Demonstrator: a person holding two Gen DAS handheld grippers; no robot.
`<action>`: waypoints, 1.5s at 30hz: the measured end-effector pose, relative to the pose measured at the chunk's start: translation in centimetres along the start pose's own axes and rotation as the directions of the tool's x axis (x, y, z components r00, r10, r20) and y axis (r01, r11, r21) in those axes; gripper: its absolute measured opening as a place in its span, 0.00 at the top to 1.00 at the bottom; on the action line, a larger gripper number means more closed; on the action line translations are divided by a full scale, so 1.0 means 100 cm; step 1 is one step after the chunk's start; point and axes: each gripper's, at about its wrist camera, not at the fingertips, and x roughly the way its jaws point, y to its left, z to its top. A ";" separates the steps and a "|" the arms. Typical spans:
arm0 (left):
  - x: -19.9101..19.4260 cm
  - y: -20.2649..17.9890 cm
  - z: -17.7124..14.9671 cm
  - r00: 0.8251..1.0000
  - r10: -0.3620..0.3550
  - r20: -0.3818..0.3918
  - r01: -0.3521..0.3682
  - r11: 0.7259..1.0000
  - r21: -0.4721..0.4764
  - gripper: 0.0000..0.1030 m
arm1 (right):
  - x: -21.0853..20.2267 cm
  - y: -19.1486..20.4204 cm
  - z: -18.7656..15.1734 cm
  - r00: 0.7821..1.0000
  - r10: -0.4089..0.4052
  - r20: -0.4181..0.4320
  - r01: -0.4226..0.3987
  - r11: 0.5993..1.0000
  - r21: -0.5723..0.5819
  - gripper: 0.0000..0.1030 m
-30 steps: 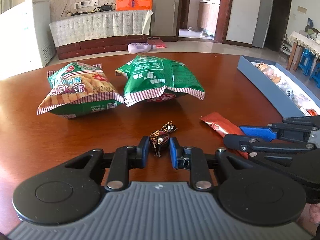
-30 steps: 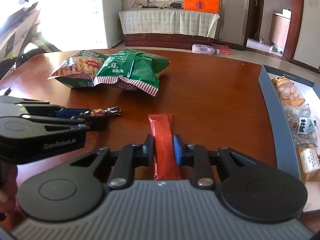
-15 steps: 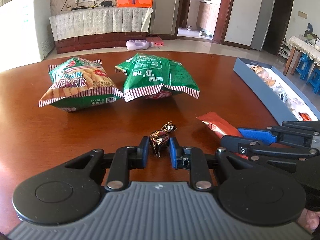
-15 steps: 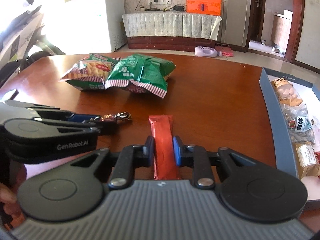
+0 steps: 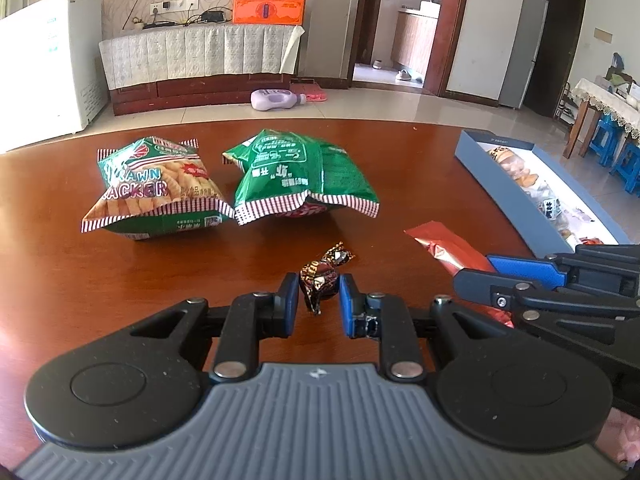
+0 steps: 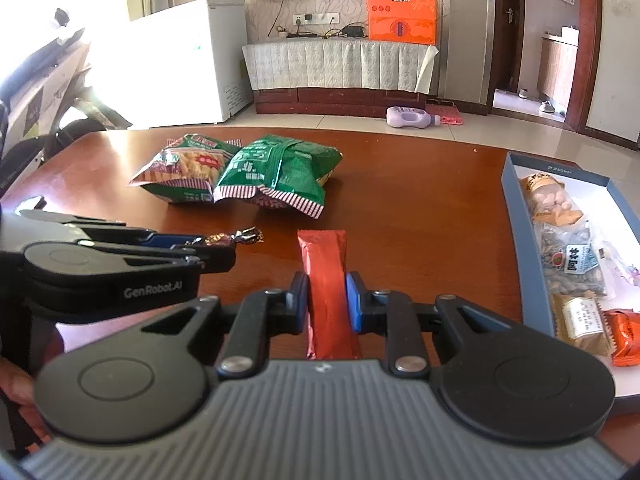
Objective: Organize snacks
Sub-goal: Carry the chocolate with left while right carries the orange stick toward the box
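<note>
My left gripper (image 5: 319, 299) is shut on a small dark foil-wrapped candy (image 5: 322, 274), held just above the brown table (image 5: 400, 152). My right gripper (image 6: 327, 298) is shut on a long red snack stick (image 6: 326, 280), which points away from the camera. In the left wrist view that red stick (image 5: 444, 246) juts out of the right gripper (image 5: 492, 270) at the right. In the right wrist view the candy (image 6: 232, 237) pokes out of the left gripper (image 6: 200, 248) at the left. A blue-walled box (image 6: 528, 248) with several snacks lies at the right.
Two puffy snack bags lie side by side further back on the table: a prawn cracker bag (image 5: 148, 188) and a green bag (image 5: 296, 176). Part of a hand (image 6: 16, 392) shows at the lower left. Beyond the table are a cabinet, an orange box and a bottle on the floor.
Both grippers have lifted a little with their snacks still gripped; the bags and box now sit lower in both views. The jaws have not changed.
</note>
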 end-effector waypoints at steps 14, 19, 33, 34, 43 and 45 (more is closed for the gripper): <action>-0.008 -0.028 0.008 0.999 -0.028 0.023 0.027 0.999 0.036 0.75 | -0.023 -0.017 0.003 0.999 -0.020 0.028 0.020 1.000 0.008 0.77; -0.008 -0.040 0.010 0.999 -0.042 0.023 0.041 0.998 0.047 0.75 | -0.029 -0.026 0.003 0.999 -0.032 0.034 0.031 0.999 0.015 0.77; -0.008 -0.069 0.015 0.996 -0.079 0.037 0.077 0.996 0.053 0.75 | -0.046 -0.049 0.000 0.997 -0.063 0.054 0.061 0.997 0.039 0.77; -0.009 -0.071 0.016 0.996 -0.082 0.038 0.080 0.995 0.053 0.75 | -0.048 -0.051 0.000 0.996 -0.066 0.055 0.064 0.997 0.040 0.77; -0.007 -0.096 0.018 0.993 -0.112 0.046 0.108 0.991 0.075 0.75 | -0.061 -0.070 -0.004 0.993 -0.100 0.064 0.096 0.993 0.066 0.77; -0.005 -0.101 0.018 0.992 -0.117 0.045 0.114 0.990 0.078 0.75 | -0.064 -0.075 -0.006 0.992 -0.107 0.065 0.102 0.992 0.072 0.77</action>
